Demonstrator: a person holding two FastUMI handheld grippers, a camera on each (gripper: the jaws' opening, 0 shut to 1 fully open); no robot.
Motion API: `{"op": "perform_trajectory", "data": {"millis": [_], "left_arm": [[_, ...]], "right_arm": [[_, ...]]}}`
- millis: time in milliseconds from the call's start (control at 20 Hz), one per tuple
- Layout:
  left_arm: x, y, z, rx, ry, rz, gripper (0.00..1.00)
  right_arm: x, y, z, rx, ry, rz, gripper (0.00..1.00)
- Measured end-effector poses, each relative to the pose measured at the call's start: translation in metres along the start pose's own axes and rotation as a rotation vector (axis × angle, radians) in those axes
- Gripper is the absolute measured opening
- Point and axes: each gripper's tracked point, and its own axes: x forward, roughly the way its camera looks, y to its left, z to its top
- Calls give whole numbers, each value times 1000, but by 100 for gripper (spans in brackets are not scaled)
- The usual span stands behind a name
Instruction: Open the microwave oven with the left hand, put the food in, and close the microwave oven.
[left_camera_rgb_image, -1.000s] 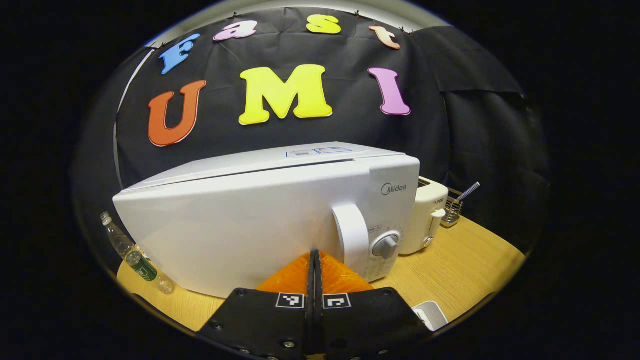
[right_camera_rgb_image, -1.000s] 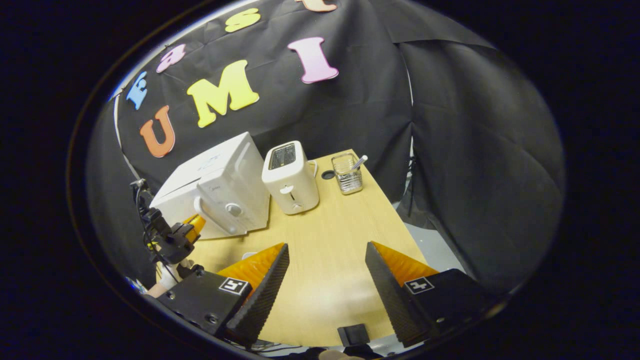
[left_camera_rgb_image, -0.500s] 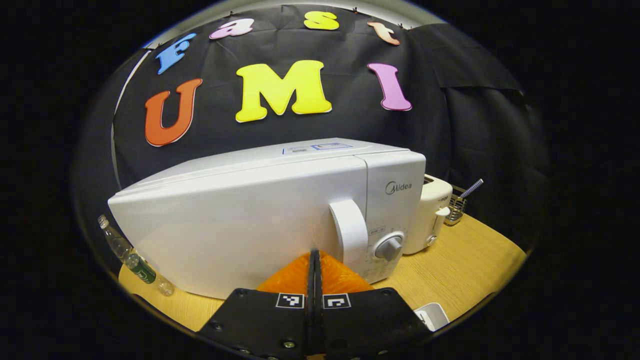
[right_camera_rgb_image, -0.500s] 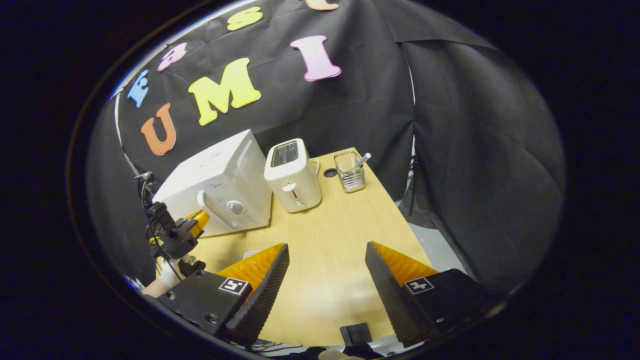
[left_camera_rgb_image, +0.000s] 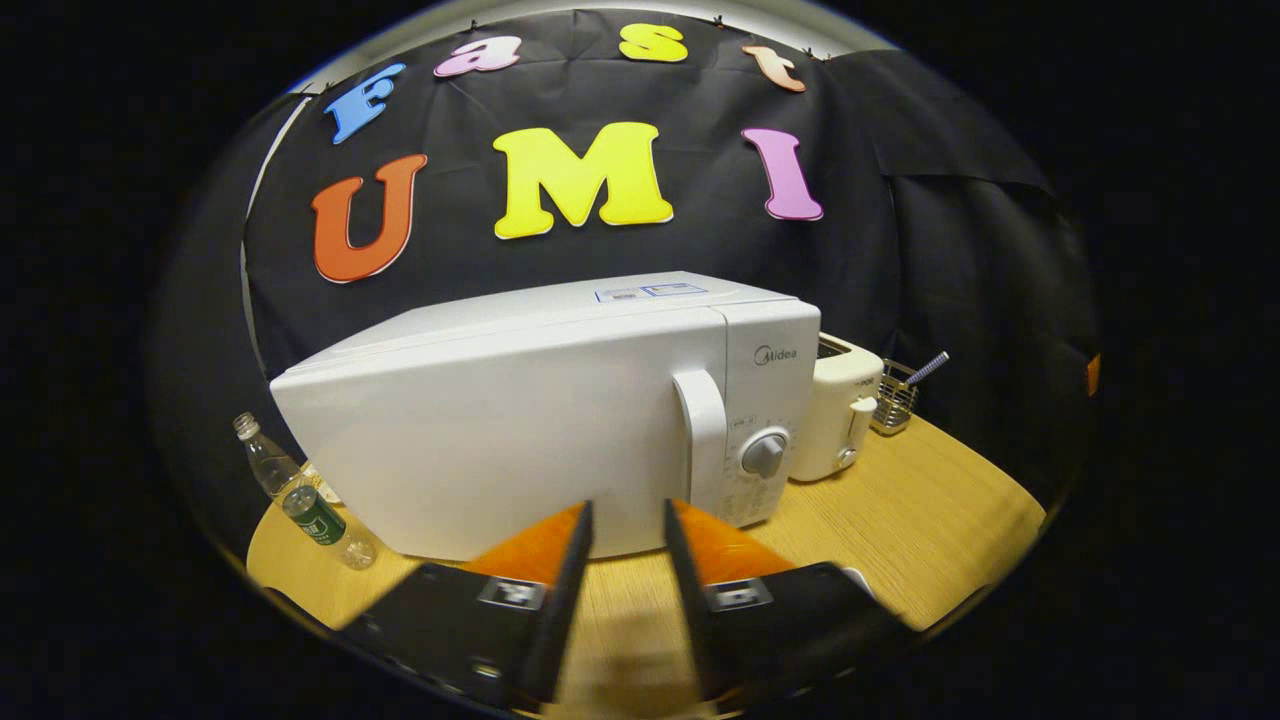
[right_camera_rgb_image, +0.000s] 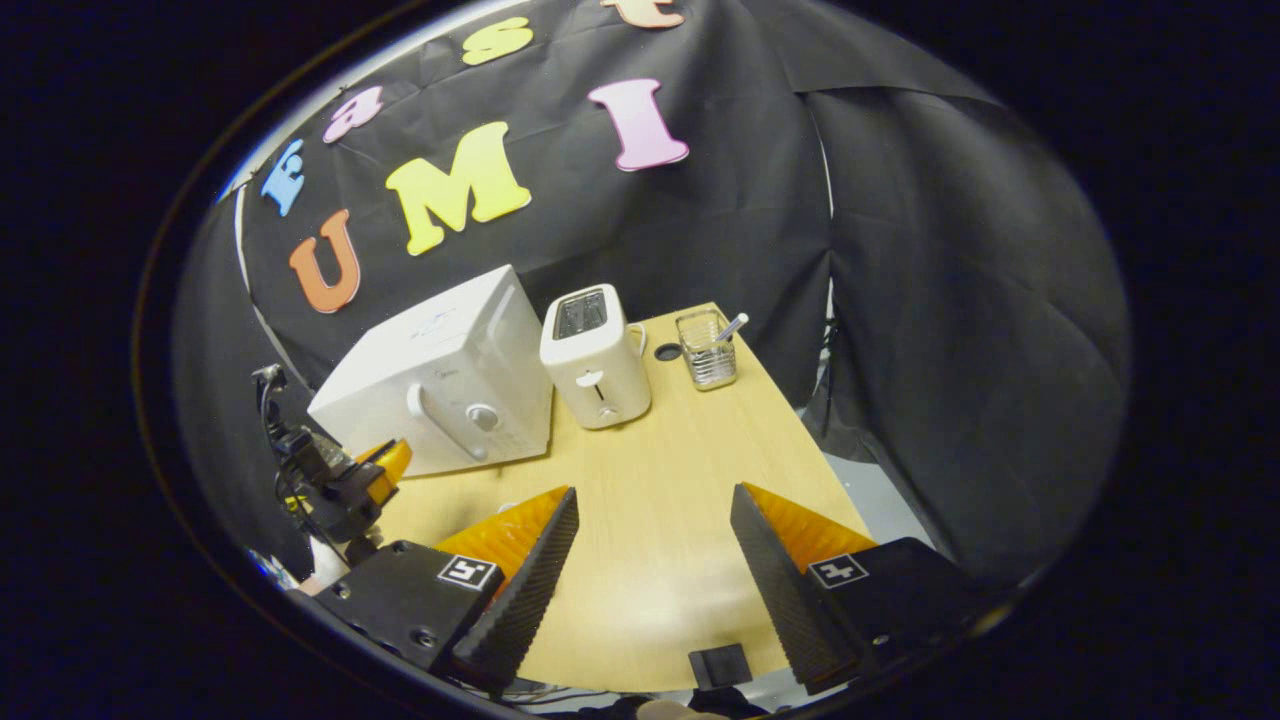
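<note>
**Microwave shut, handle free, both grippers empty**

At the far left of the left gripper view two bottles (left_camera_rgb_image: 305, 495) were seen on the table (left_camera_rgb_image: 930, 510), one lying, one upright behind it; their contents could not be told. Next came the microwave (left_camera_rgb_image: 520, 420), standing on the table with its door shut, so what it held could not be seen. It was judged heavy and rigid, unlikely to slide under a moderate pull. Its handle (left_camera_rgb_image: 703, 435), a stiff smooth upright bar at the door's right edge, just left of the dial (left_camera_rgb_image: 763, 455), was judged the place to be gripped; some slip on the smooth plastic was thought possible. The left gripper (left_camera_rgb_image: 625, 520) was held before the door's lower edge, fingers parted, nothing between them, apart from the handle.

Further right stood a toaster (left_camera_rgb_image: 845, 410), just beside the microwave, then a wire basket (left_camera_rgb_image: 893, 403) with a striped straw-like stick in it.

In the right gripper view the right gripper (right_camera_rgb_image: 652, 505) was held over bare table, fingers spread wide and empty. No food could be made out.
</note>
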Motion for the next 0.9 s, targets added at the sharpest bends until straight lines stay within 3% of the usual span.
{"op": "perform_trajectory", "data": {"millis": [50, 100, 450, 700, 900], "left_arm": [[-11, 7, 3, 7, -15, 19, 85], [-21, 12, 5, 15, -17, 27, 93], [-110, 28, 37, -49, -53, 52, 95], [-184, 51, 89, -76, -138, 84, 95], [-235, 71, 127, -80, -202, 107, 95]], "right_arm": [[-1, 2, -2, -7, -4, -4, 98], [-2, 5, -3, -15, -12, -2, 98], [-34, 50, -3, -97, -88, 10, 98], [-78, 92, 22, -159, -234, 33, 98], [-114, 134, 48, -143, -340, 90, 98]]}}
